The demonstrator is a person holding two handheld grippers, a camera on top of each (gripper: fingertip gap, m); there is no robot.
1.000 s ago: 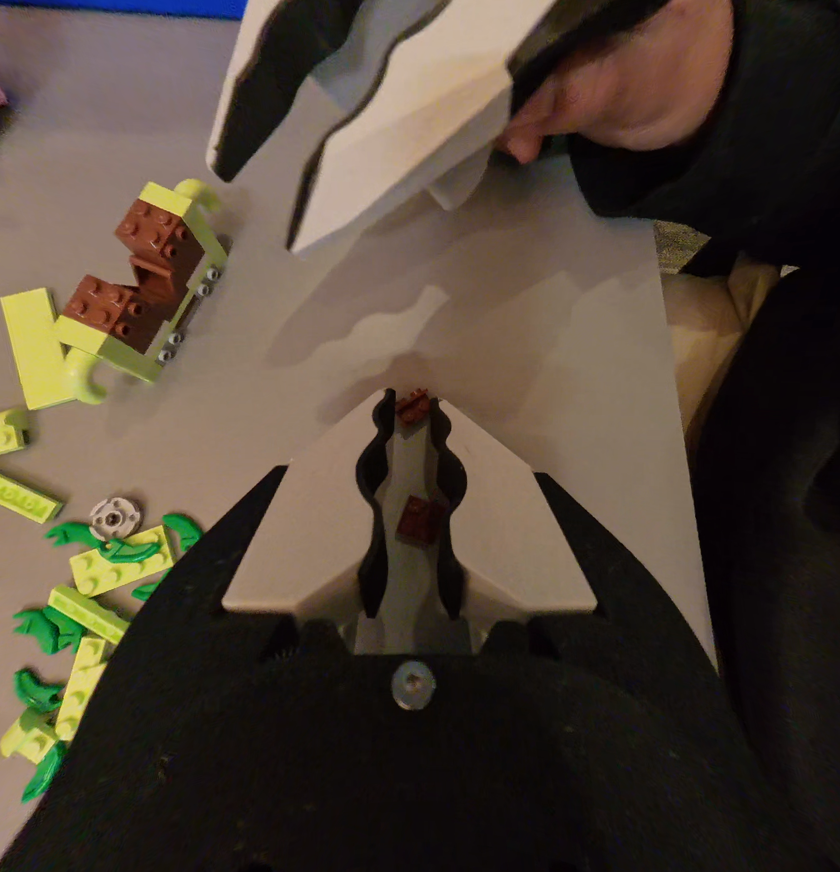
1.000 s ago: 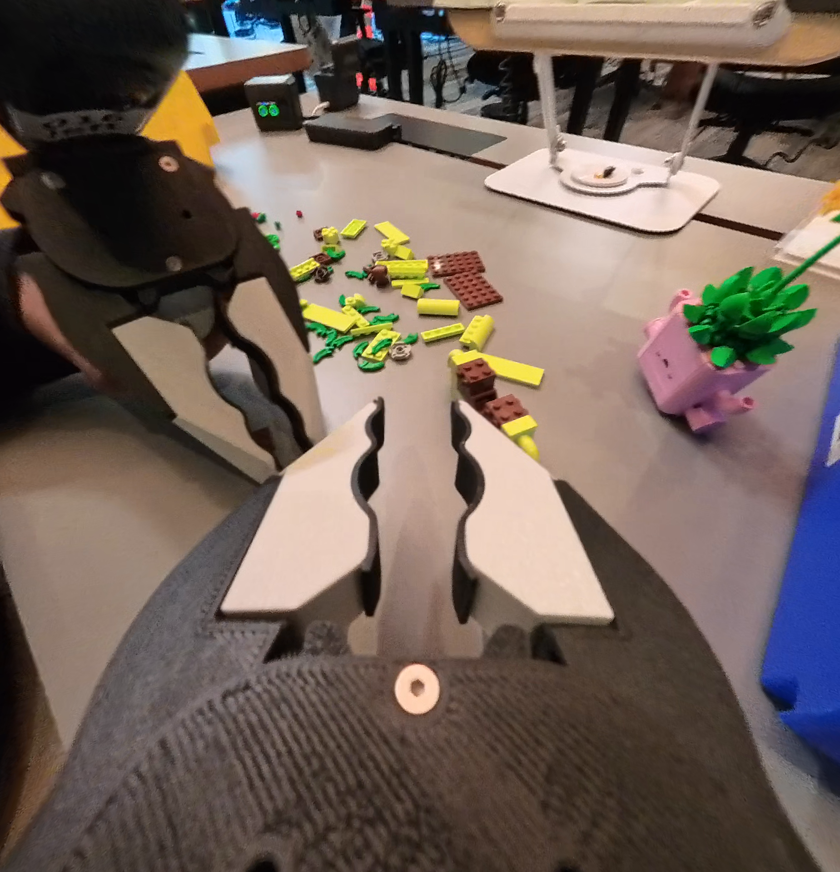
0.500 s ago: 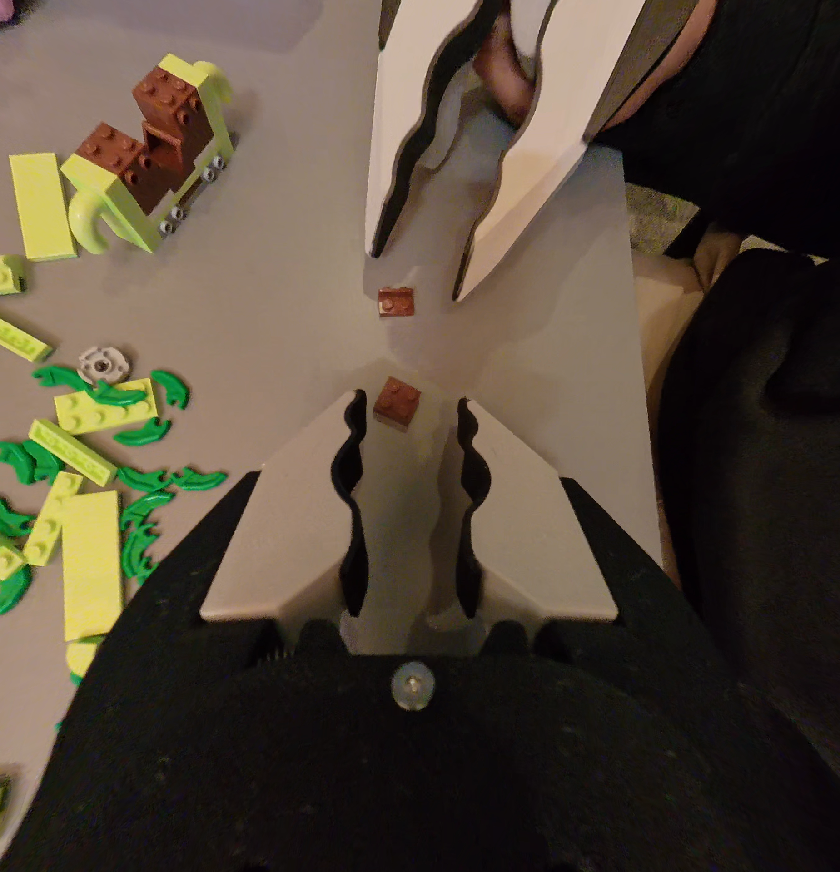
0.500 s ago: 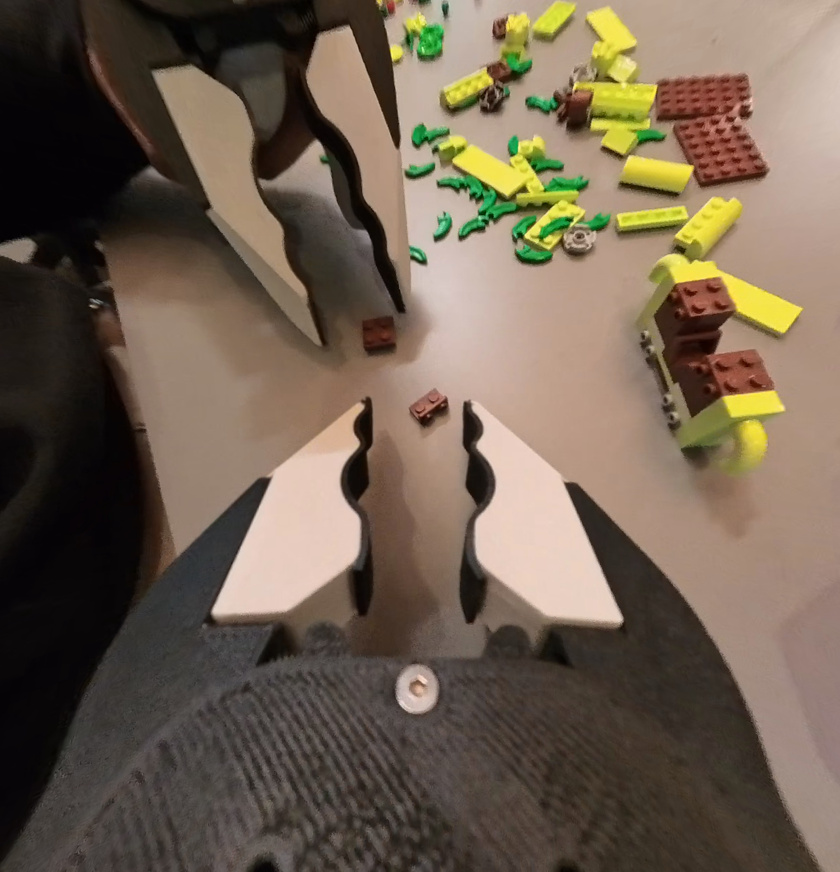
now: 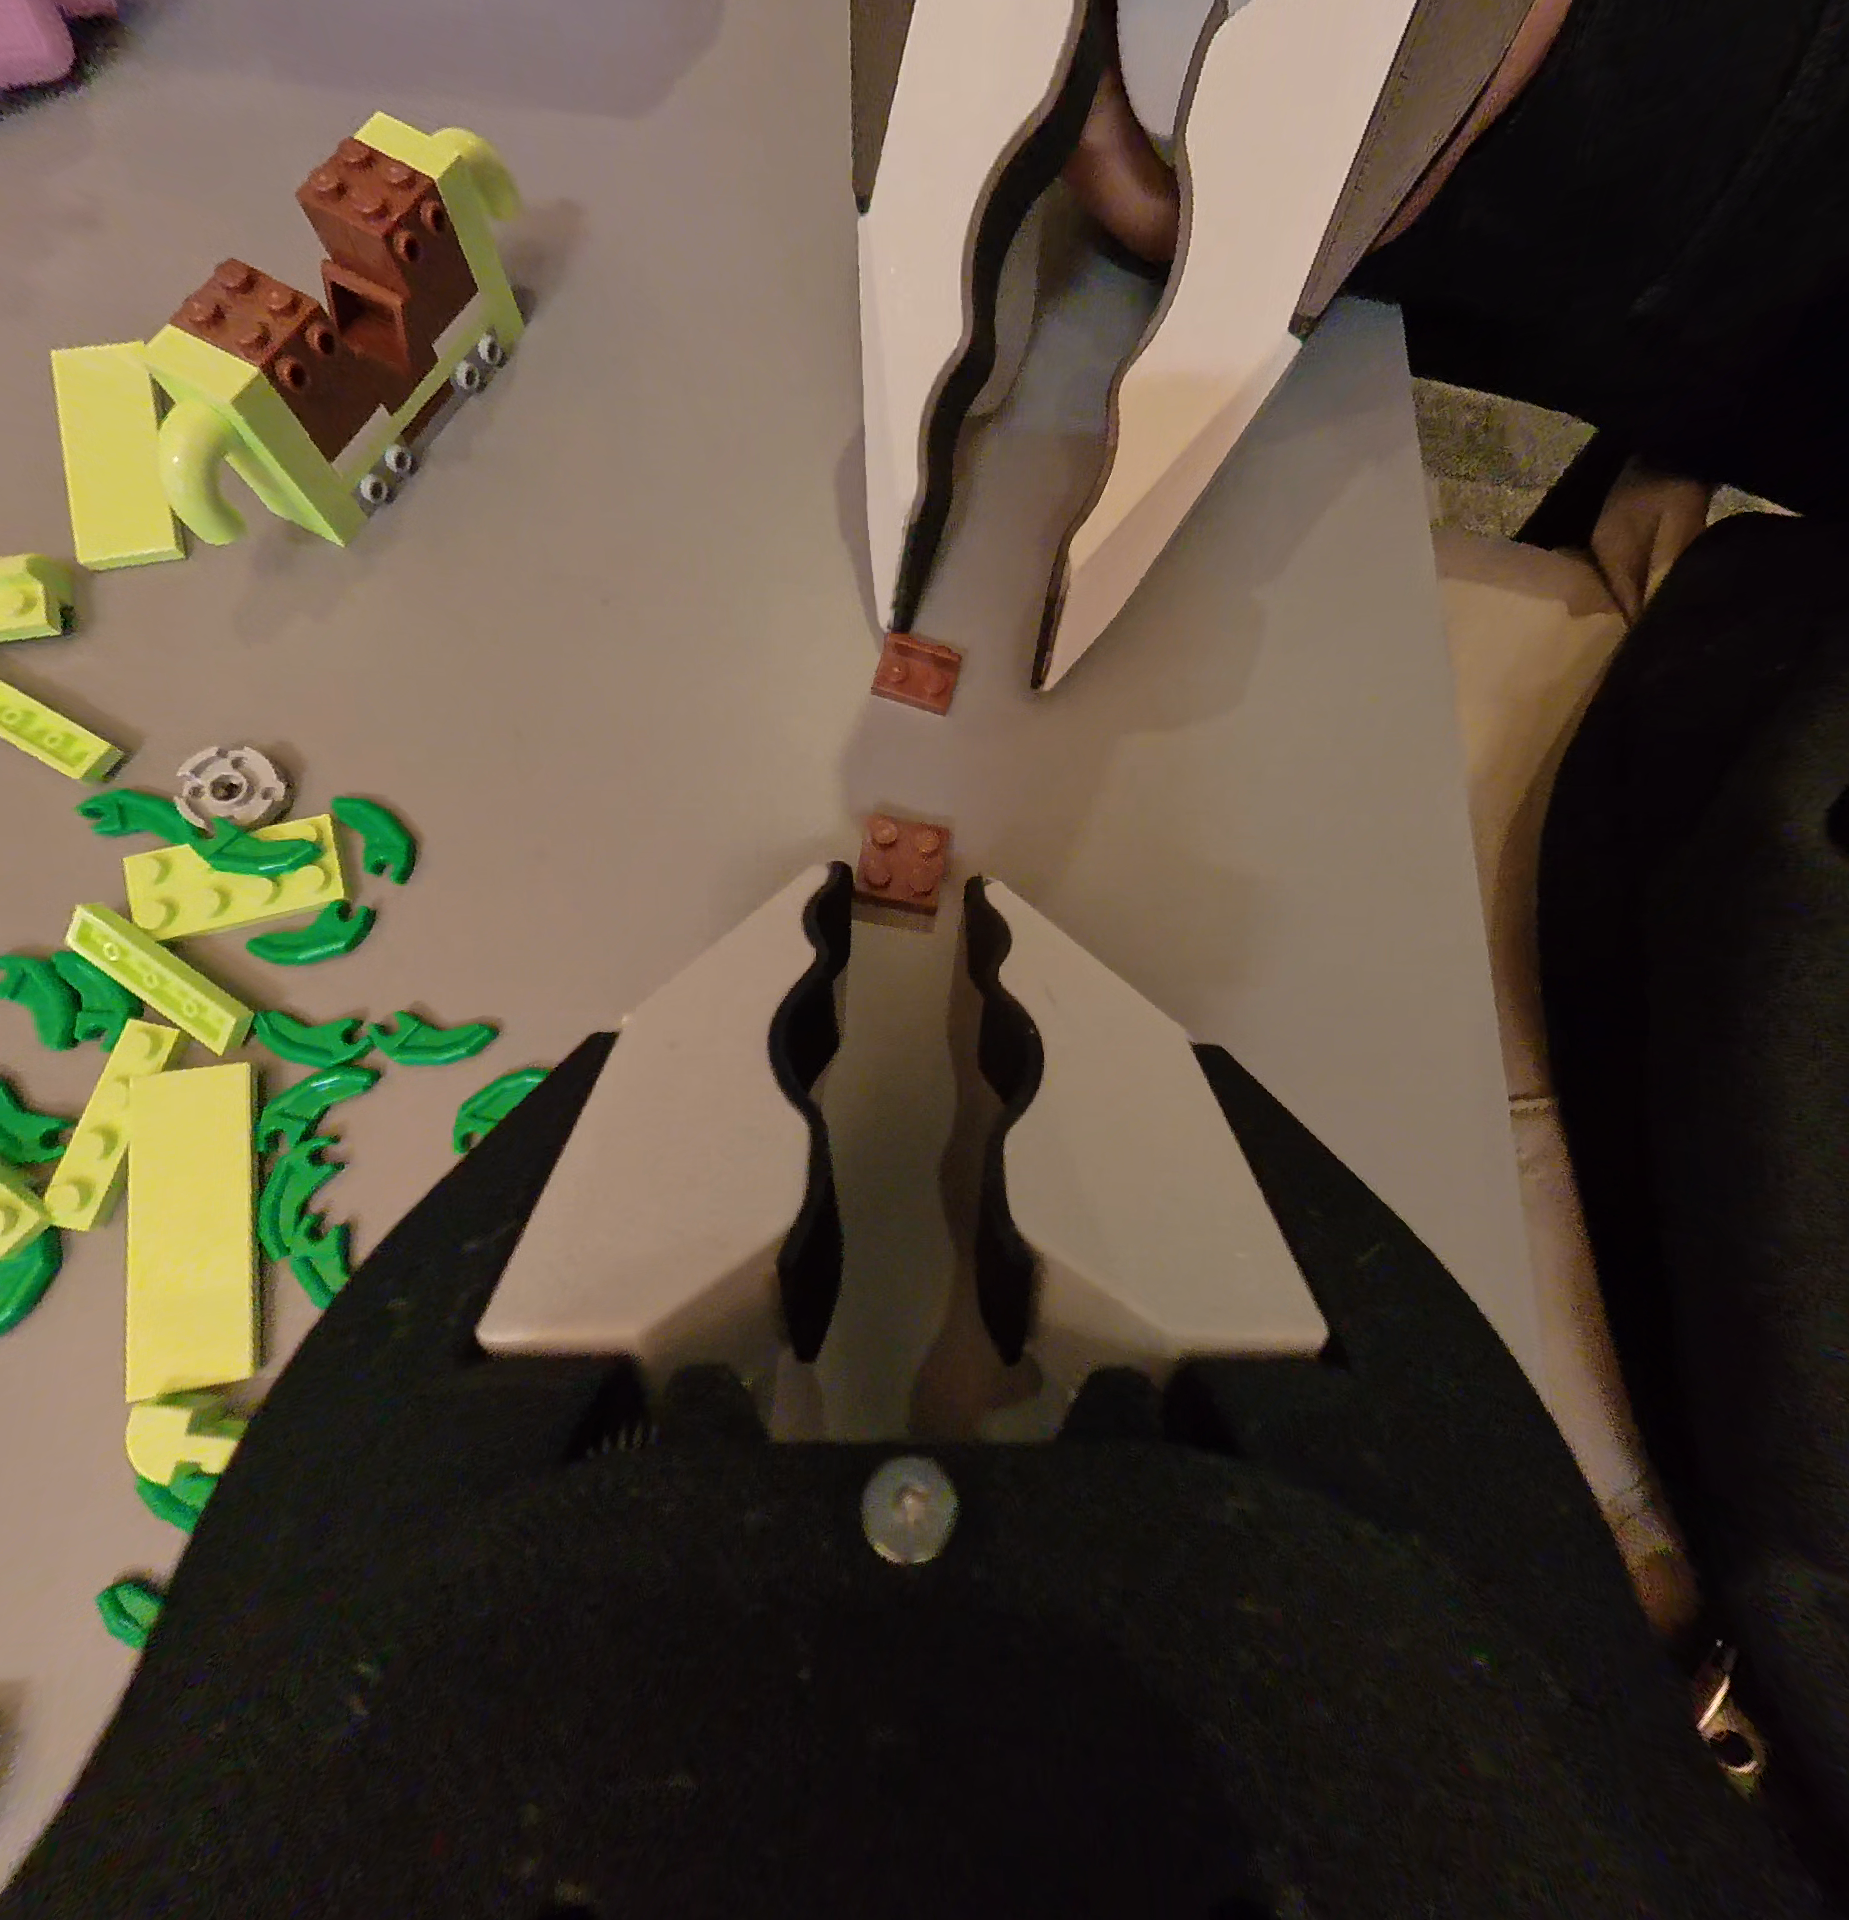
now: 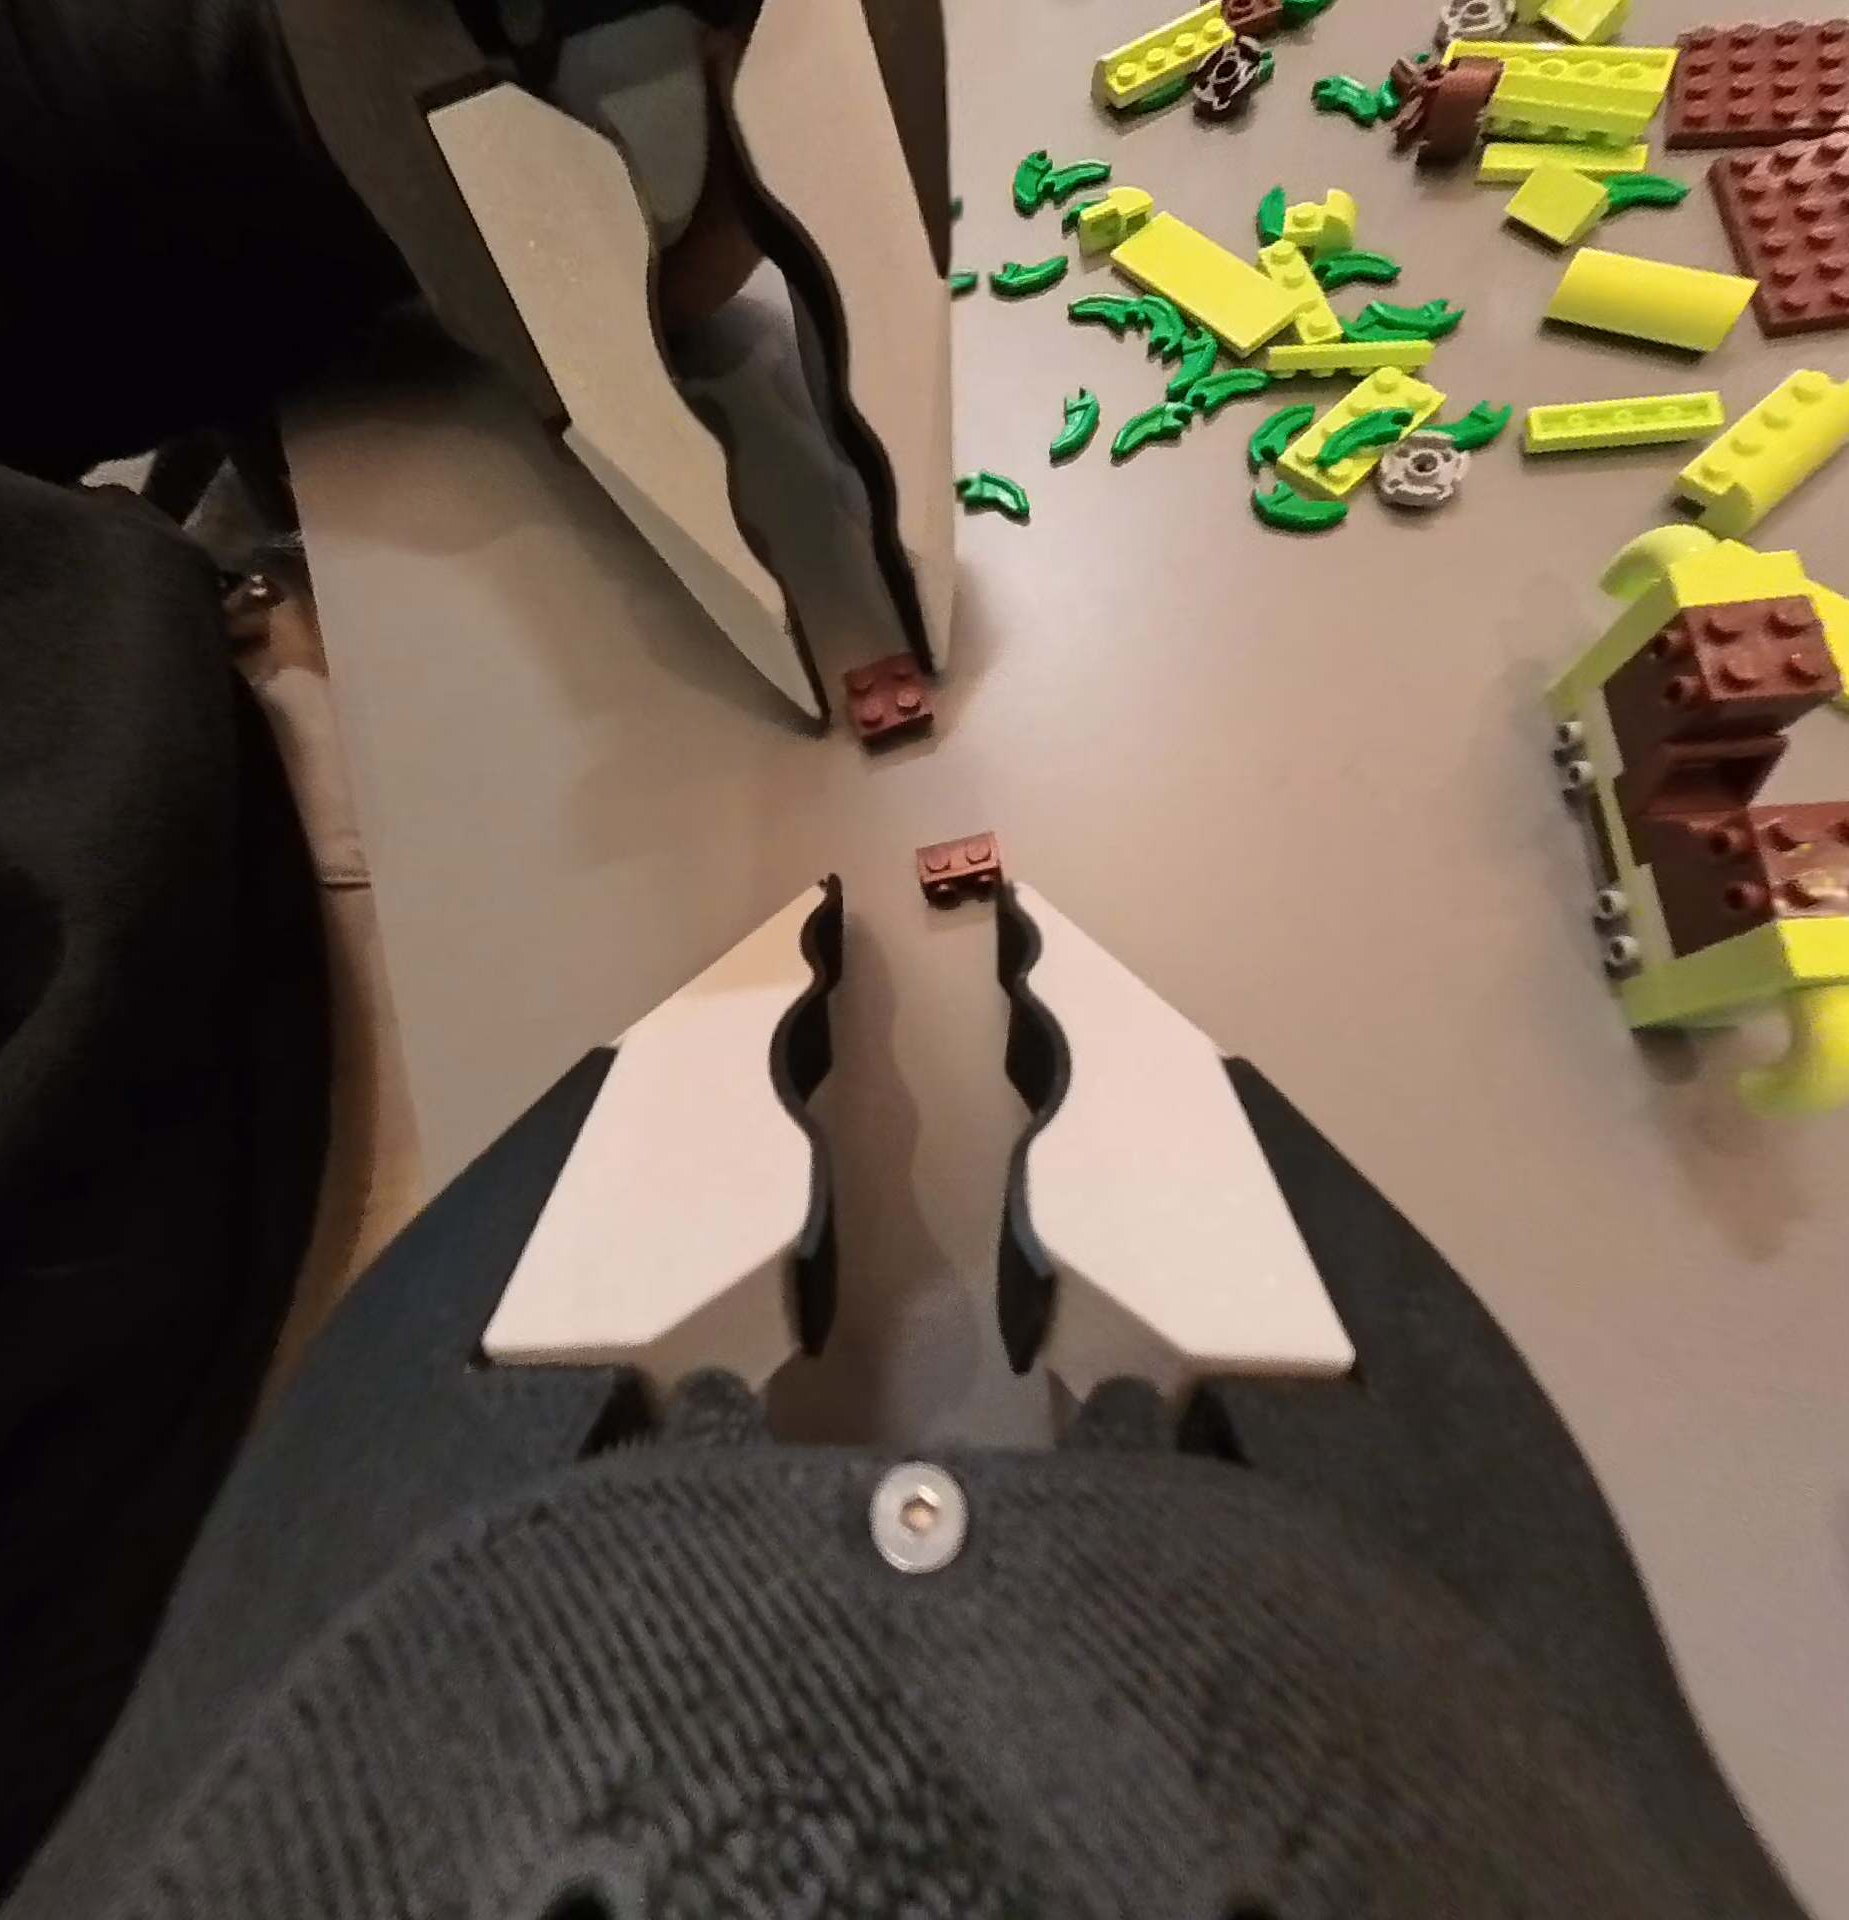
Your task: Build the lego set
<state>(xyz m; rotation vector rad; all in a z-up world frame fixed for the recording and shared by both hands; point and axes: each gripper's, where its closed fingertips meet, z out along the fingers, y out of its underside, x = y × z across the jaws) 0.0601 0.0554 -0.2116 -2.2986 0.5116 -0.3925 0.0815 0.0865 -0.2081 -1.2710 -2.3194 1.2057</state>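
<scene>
Pick-up step, two small brown pieces on the grey table (image 5: 608,644): left gripper (image 5: 904,894) released, straddling the square brown plate (image 5: 902,864); right gripper (image 6: 915,894) released, the bracket piece (image 6: 958,865) beside its right fingertip; next, presumably, centre and close.

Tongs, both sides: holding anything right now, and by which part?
Nothing held. Left tongs are open around a small brown plate lying on the table; right tongs are open, with the other brown piece at their tips.
</scene>
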